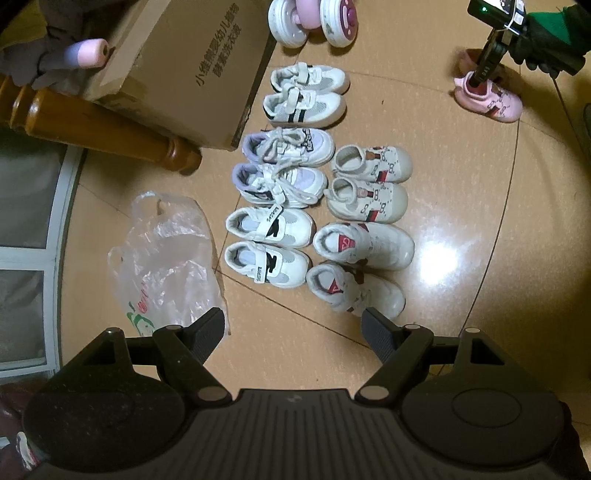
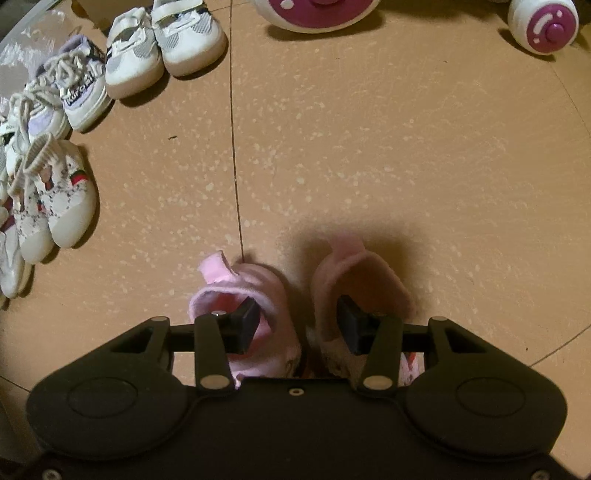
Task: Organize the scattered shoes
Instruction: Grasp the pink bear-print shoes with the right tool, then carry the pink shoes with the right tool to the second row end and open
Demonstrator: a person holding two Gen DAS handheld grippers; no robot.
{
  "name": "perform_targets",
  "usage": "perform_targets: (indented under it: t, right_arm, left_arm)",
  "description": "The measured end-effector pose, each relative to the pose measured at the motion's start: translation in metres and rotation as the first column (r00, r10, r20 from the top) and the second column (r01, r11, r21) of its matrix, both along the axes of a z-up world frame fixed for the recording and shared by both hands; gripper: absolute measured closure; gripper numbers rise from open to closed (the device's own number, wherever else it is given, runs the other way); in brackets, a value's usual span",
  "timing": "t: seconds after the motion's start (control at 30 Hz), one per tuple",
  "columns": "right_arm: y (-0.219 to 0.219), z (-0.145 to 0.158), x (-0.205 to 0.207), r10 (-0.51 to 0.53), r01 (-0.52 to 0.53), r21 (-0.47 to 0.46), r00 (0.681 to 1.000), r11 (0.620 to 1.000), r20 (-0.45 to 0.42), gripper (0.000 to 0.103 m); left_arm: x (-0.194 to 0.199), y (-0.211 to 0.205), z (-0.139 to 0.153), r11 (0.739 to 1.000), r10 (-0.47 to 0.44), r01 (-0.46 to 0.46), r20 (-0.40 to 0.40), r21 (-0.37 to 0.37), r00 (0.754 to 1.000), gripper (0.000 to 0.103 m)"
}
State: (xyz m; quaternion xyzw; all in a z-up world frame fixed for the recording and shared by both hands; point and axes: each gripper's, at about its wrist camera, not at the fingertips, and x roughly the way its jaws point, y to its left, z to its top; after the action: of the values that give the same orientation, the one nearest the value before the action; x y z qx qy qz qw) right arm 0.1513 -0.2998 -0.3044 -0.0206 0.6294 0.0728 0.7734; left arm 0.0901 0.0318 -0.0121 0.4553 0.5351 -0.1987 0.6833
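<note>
My right gripper points down over a pair of pink shoes on the tan floor. One finger sits inside each shoe's opening, and the pads press the shoes' neighbouring walls together. The left wrist view shows the same pink shoes at the top right, apart from the others. Several pairs stand in two neat columns: white with navy straps, lilac laced, white strapped, beige patterned and white with red tongues. My left gripper hangs open above the floor near the columns, holding nothing.
A cardboard box and a wooden furniture leg lie left of the columns. A crumpled plastic bag rests on the floor beside them. Pink-and-white toy wheels stand beyond the rows. Bare floor stretches ahead of the pink shoes.
</note>
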Motion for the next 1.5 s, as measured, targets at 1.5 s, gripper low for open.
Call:
perform_targets:
  t: [1.5]
  right_arm:
    - [0.158,0.009,0.137,0.175,-0.176,0.017,0.982,0.984,0.064,0.095]
  left_arm:
    - [-0.004,0.025,-0.009,0.999,0.039,-0.038,-0.031,0.027,0.999,0.022]
